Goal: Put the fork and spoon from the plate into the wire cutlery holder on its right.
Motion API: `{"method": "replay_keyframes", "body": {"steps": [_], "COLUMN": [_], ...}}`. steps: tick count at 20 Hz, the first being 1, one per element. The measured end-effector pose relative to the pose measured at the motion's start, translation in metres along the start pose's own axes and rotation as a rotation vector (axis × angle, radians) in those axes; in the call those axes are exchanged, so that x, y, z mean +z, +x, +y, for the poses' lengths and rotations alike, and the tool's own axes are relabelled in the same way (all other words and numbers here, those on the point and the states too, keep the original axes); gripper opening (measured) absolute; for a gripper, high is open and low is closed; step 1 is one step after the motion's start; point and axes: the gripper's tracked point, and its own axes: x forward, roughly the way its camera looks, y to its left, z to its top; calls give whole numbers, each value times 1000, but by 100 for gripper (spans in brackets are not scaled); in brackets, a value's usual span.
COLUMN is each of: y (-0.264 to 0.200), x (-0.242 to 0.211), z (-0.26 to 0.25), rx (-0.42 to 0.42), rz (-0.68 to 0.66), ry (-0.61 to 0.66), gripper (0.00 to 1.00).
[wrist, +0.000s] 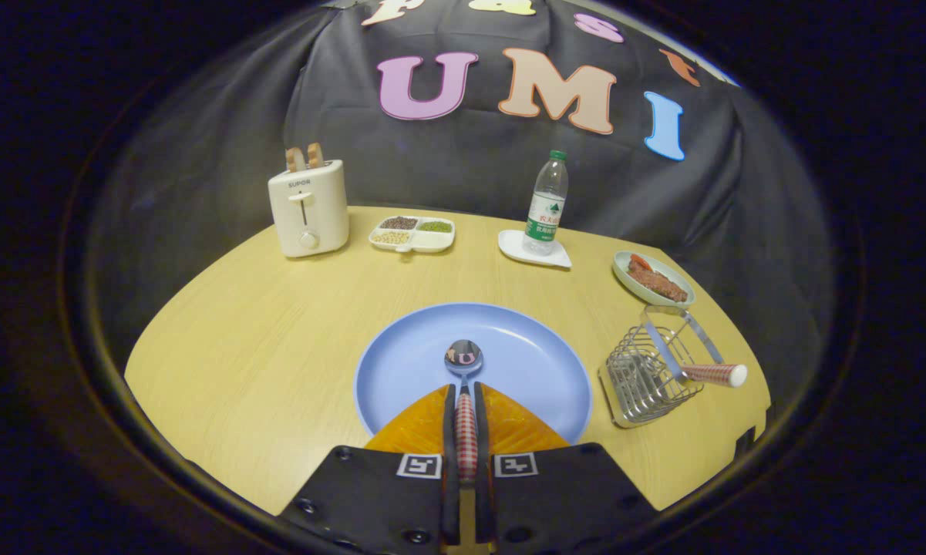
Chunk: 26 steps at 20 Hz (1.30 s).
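Claw [466,408] clamped on spoon [463,385] handle, handle end hidden between fingers.

gripper-mounted fisheye, looking forward along fingers [449,432]

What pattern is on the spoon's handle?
Red-and-white check, on the spoon between the fingers in the gripper view.

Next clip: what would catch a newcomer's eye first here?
The gripper is shut on the spoon, pinching its checked handle, with the bowl just ahead over the blue plate. To the plate's right stands the wire cutlery holder with the fork already in it. Beyond, a toaster with bread in its slots stands at the table's far side.
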Motion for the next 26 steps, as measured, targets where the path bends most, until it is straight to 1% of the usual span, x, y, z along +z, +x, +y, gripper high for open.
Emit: {"method": "replay_keyframes", "body": {"steps": [7, 15, 18, 22, 26], "y": [-14, -40, -53, -71, -88], "x": [23, 67, 91, 120, 123], "z": [-6, -22, -34, -64, -107], "rx": [-51, -137, -167, -239, -337], "rz": [-15, 16, 23, 54, 155], "ry": [-60, -48, 16, 109, 156], "gripper": [11, 11, 10, 11, 10]}}
